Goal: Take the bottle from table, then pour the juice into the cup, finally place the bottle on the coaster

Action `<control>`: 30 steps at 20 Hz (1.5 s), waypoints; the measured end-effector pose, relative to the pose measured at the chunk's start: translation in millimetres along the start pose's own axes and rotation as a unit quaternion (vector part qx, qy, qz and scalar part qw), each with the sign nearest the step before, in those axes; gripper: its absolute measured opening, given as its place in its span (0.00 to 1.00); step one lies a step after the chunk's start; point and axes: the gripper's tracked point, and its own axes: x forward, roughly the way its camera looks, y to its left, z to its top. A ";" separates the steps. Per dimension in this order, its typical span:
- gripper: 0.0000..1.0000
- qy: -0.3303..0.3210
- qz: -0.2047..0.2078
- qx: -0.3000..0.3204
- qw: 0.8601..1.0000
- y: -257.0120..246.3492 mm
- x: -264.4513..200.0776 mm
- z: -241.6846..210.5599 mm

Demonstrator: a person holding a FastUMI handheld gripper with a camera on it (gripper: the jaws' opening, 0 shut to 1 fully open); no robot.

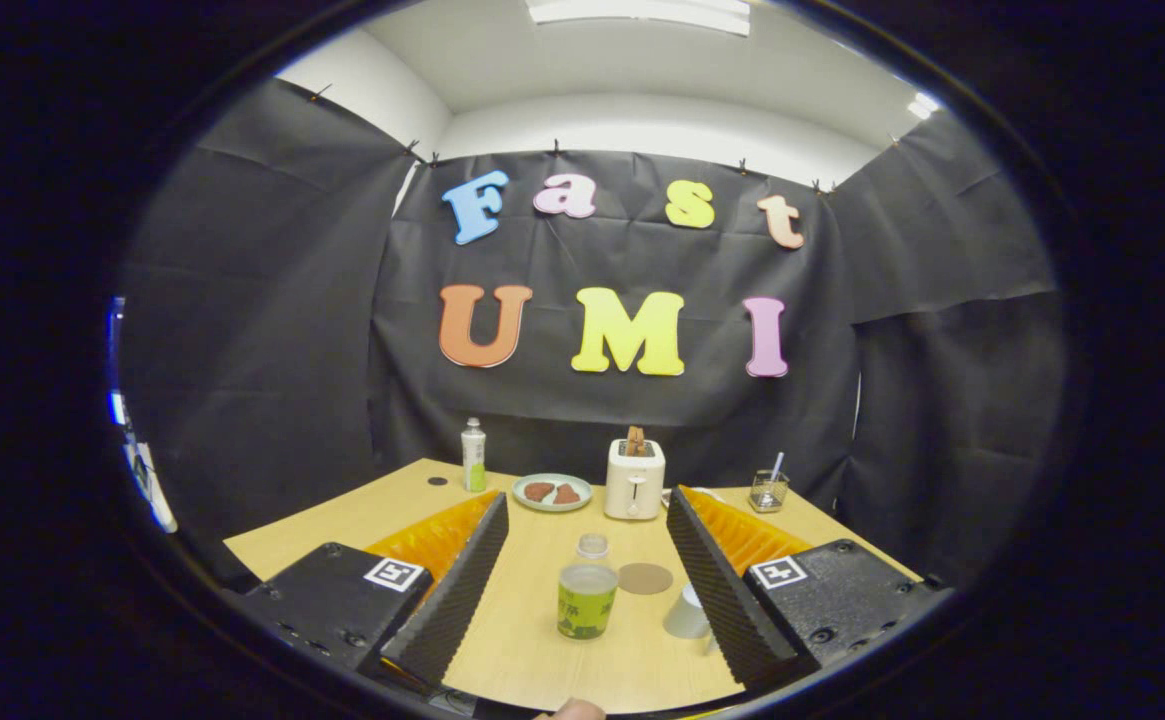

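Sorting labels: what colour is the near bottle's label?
Yellow-green, on the bottle, seen in the gripper view.

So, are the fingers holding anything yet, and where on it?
Nothing is held. The fingers stand wide open, with the bottle upright on the table between them, untouched by either.

1. The juice bottle [587,598] is banded with a yellow-green label.
2. The coaster [645,578] is coloured brown.
3. The cup [687,612] is tinted pale grey.
4. The fingers [462,585] are ribbed in black, backed with orange.
5. The toaster [634,480] is finished in cream.
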 end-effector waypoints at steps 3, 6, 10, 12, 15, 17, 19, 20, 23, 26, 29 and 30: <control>1.00 0.012 -0.010 0.007 1.000 -2.7 11.6 -14.2; 1.00 0.009 -0.024 0.020 0.999 -4.6 27.0 -25.4; 1.00 0.024 -0.051 0.013 0.998 -8.9 53.8 -55.2; 1.00 0.031 -0.053 0.012 0.998 -5.8 66.3 -70.4; 1.00 0.041 -0.064 0.002 0.997 -1.8 83.1 -93.2; 1.00 0.041 -0.058 -0.001 0.997 8.6 93.8 -104.6; 1.00 0.052 -0.063 -0.009 0.997 11.4 103.9 -122.1; 1.00 0.056 -0.068 -0.013 0.996 11.9 108.2 -129.5; 1.00 0.062 -0.087 -0.017 0.994 7.4 115.4 -144.0; 1.00 0.073 -0.085 -0.016 0.994 8.6 123.8 -154.2; 1.00 0.082 -0.088 -0.018 0.993 -0.1 131.9 -161.2; 1.00 0.083 -0.088 -0.015 0.993 -2.4 133.5 -161.1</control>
